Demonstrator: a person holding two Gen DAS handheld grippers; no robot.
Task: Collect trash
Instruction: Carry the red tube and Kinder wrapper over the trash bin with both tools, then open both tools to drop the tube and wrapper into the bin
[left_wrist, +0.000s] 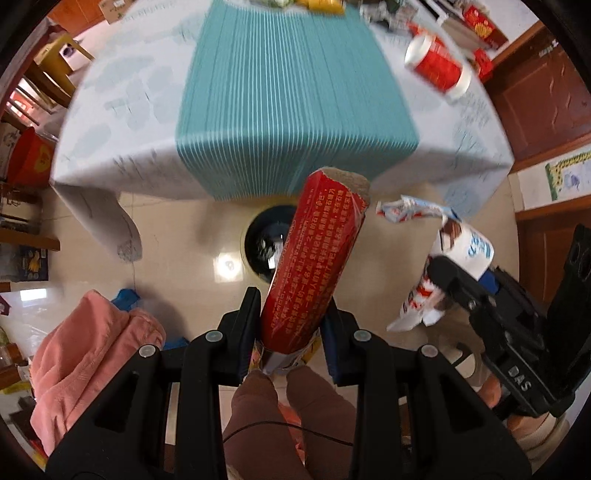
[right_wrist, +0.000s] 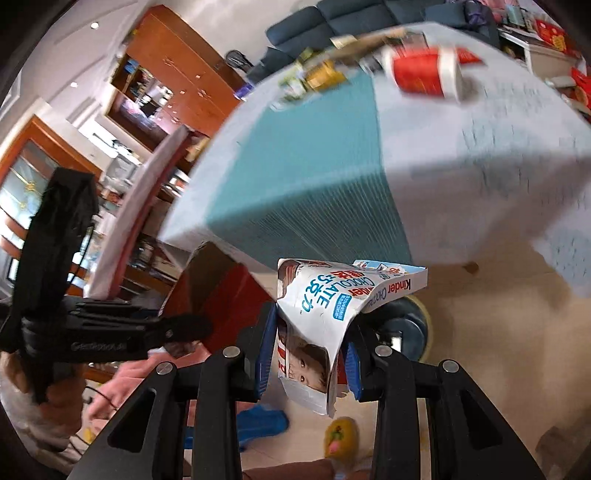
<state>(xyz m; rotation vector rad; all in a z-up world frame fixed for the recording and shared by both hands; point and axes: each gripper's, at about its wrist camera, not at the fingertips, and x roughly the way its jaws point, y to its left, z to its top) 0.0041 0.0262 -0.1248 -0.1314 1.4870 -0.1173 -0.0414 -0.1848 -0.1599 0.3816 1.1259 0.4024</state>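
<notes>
In the left wrist view the left hand-held gripper (left_wrist: 291, 314) is clenched on a red cardboard tube printed with small yellow characters (left_wrist: 317, 258), its open torn end tilted up toward the centre of the frame and its lower end squeezed between the two black fingers with blue pads. Directly behind the tube, on the glossy beige tiled floor (left_wrist: 177, 251), sits a round dark waste bin with a pale rim (left_wrist: 264, 240), seen from above near the middle of the picture. At the right of that frame the right hand-held gripper (left_wrist: 443, 280) grasps a crumpled white Kinder chocolate carton with red and blue print (left_wrist: 450, 251); the right wrist view shows the same carton (right_wrist: 317, 317) pinched between that hand-held gripper's (right_wrist: 310, 365) blue pads, bent over and hanging above the floor, with the bin (right_wrist: 410, 325) partly hidden behind it at centre right. The desk (left_wrist: 122, 110), covered by a pale patterned cloth with a teal ribbed runner (left_wrist: 291, 96) down its middle, fills the upper half of both frames. On it, at the upper right, lies a red and white paper cup on its side (left_wrist: 437, 66), blurred, with more blurred packaging beyond it at the top edge. A pink garment (left_wrist: 92, 354) lies at the lower left of the left wrist view, and the person's brown trouser legs (left_wrist: 288, 413) show at the bottom centre.
</notes>
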